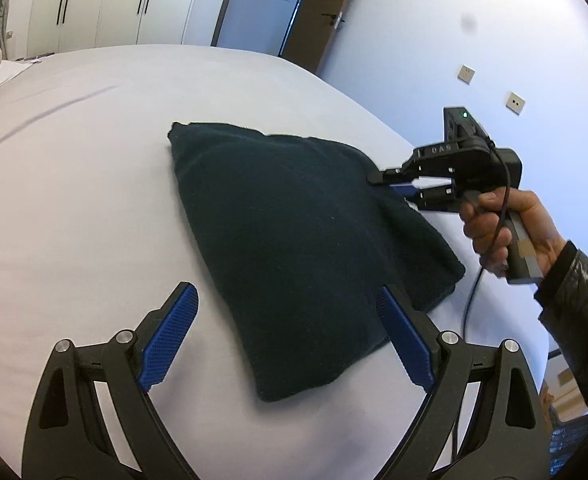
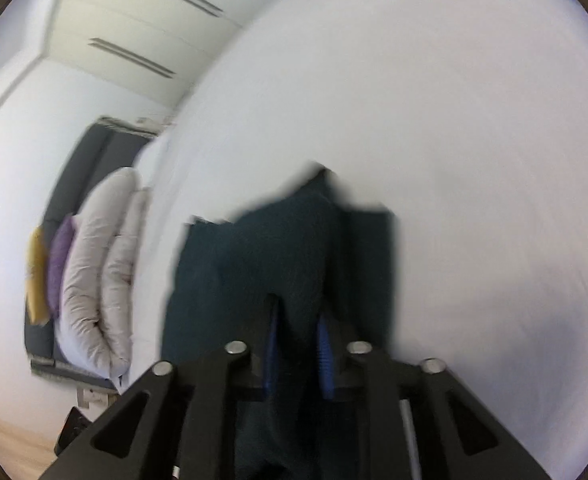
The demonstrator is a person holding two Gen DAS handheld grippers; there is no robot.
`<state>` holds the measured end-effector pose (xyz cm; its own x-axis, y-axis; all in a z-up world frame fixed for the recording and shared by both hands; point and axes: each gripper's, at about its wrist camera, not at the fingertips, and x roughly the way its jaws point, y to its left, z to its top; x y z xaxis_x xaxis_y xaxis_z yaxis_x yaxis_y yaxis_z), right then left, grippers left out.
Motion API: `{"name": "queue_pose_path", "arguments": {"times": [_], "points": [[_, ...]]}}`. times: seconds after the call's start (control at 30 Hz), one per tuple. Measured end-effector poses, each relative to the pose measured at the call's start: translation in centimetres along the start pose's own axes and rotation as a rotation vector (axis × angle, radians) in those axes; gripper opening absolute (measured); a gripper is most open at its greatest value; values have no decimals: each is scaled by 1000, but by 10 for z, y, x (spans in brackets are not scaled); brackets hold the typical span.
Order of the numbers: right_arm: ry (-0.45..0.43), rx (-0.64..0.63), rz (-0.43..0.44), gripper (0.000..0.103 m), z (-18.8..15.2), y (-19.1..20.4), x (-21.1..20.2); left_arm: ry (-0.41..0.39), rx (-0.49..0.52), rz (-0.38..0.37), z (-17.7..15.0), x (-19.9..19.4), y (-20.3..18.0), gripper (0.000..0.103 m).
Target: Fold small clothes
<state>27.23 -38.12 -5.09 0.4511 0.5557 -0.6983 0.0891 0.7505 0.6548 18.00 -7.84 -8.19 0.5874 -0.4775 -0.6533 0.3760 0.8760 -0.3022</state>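
A dark green cloth (image 1: 294, 240), already folded into a thick pad, lies on the white bed (image 1: 93, 180) toward its right edge. The left gripper (image 1: 289, 332) hangs just above the cloth's near end with its blue-padded fingers (image 1: 169, 336) spread wide, one over bare sheet and the other over the fabric, holding nothing. The right gripper (image 1: 390, 184), held in the person's right hand (image 1: 506, 232), meets the cloth at its right-hand edge. In the blurred right wrist view its fingers (image 2: 325, 356) stand narrow, pinched on a raised fold of the cloth. Pillows (image 2: 97, 272) are stacked at the bed's far end.
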Motion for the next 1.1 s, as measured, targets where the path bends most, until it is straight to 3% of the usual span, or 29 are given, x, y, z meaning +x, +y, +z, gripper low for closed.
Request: {"name": "queue_pose_path", "arguments": {"times": [0.07, 0.13, 0.23, 0.33, 0.37, 0.4, 0.5, 0.7, 0.83, 1.0, 1.1], "points": [[-2, 23, 53, 36, -11, -3, -4, 7, 5, 4, 2, 5, -4, 91], [-18, 35, 110, 63, -24, -1, -13, 14, 7, 12, -3, 13, -14, 91], [-30, 25, 155, 71, -49, 10, -23, 31, -9, 15, -5, 21, -12, 91], [1, -36, 108, 72, -71, 23, -22, 44, -29, 13, -6, 14, -2, 91], [14, -57, 93, 70, -77, 26, -20, 47, -30, 11, -7, 16, -1, 91], [19, -74, 70, 60, -82, 27, -18, 49, -29, 11, -10, 14, 0, 91], [26, -83, -17, 16, -87, 19, -13, 53, -24, 7, -13, 9, -4, 91], [-64, -27, 21, 11, -90, -3, -38, 34, 3, 17, -9, 0, -10, 91], [-78, 7, 51, 10, -89, -16, -43, 3, 36, 26, 6, 3, -15, 91], [-161, 46, 86, 10, -92, -30, -66, -31, 68, 42, 27, 13, -15, 91], [-129, 48, 89, 9, -96, -34, -55, 20, 79, 63, 28, 37, -10, 91]]}}
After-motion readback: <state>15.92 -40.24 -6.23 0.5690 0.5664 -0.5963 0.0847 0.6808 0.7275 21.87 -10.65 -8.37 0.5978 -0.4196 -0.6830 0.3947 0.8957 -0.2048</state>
